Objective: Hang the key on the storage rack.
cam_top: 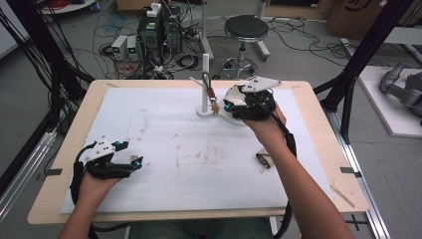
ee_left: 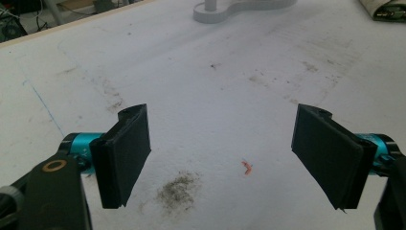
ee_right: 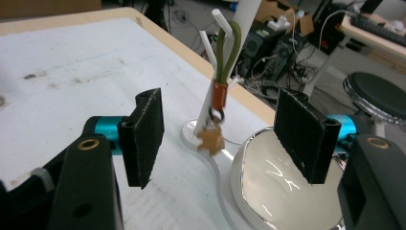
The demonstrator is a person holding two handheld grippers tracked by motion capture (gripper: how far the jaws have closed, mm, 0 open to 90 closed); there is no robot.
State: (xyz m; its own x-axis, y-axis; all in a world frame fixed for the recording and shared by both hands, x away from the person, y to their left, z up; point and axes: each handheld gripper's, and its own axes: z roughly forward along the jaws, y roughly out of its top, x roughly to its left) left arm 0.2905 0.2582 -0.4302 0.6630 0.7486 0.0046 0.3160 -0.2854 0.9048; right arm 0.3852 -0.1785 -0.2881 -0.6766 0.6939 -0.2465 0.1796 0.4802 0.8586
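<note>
A white stand (cam_top: 204,69) with an upright post and short pegs rises at the far middle of the white mat (cam_top: 164,149). From one peg hangs a keychain (ee_right: 219,93): an olive loop, an orange-brown band, a ring and a small tan charm (ee_right: 210,140). My right gripper (ee_right: 225,139) is open right in front of it, its pads apart on either side and touching nothing. A glossy white dish (ee_right: 273,187) on the stand's base lies under its right jaw. My left gripper (ee_left: 222,158) hovers open over bare mat at the near left (cam_top: 132,152).
A small dark item (cam_top: 263,160) lies on the mat near the right forearm. The stand's base (ee_left: 210,12) lies far ahead of the left gripper. Past the table's far edge are a stool (cam_top: 245,27), computers and loose cables on the floor.
</note>
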